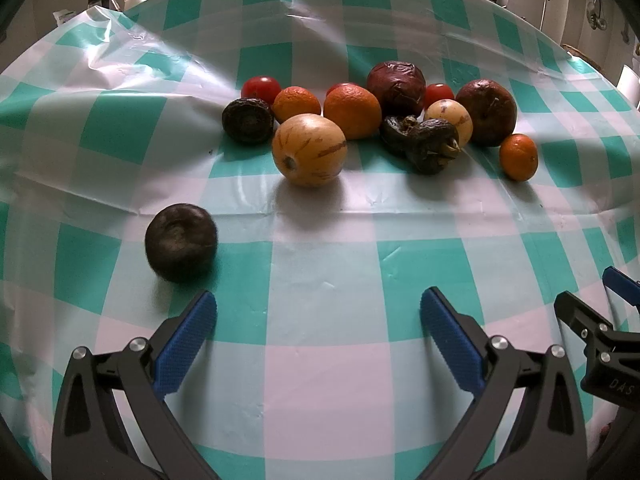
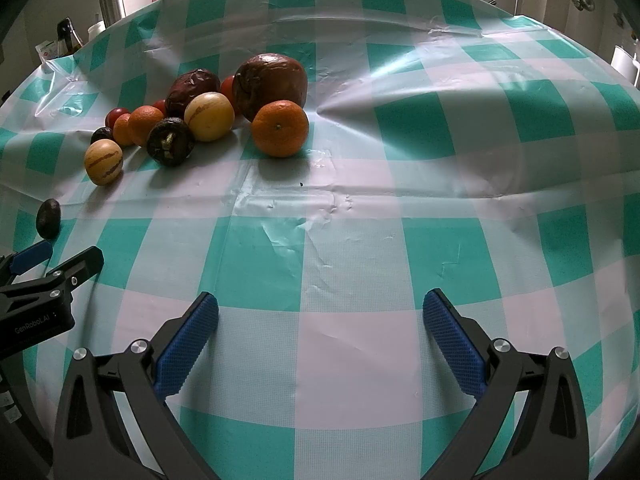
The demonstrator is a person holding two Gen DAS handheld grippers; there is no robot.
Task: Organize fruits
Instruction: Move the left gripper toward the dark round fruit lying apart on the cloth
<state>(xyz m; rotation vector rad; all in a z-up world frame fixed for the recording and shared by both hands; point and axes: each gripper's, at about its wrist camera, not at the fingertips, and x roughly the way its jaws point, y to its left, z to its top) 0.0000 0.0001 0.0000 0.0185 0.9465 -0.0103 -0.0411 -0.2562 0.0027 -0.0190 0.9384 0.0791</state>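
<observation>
Fruit (image 1: pixel 376 120) sits clustered on your bench (image 1: pixel 320 380). Your left claw (image 1: pixel 318 336) and right claw (image 2: pixel 320 338) gape, holding nothing.

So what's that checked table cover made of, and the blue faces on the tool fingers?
The table cover looks like thin glossy plastic or vinyl: it holds sharp creases and glares near the window. The blue pads look like matte rubber or soft plastic with a fine knurled grid, though I can't confirm which.

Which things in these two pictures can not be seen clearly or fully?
- Third red tomato, left wrist view: mostly hidden behind an orange.
- Right gripper, left wrist view: cut off by the right edge.
- Small dark fruit, right wrist view: partly hidden behind the striped yellow fruit.
</observation>
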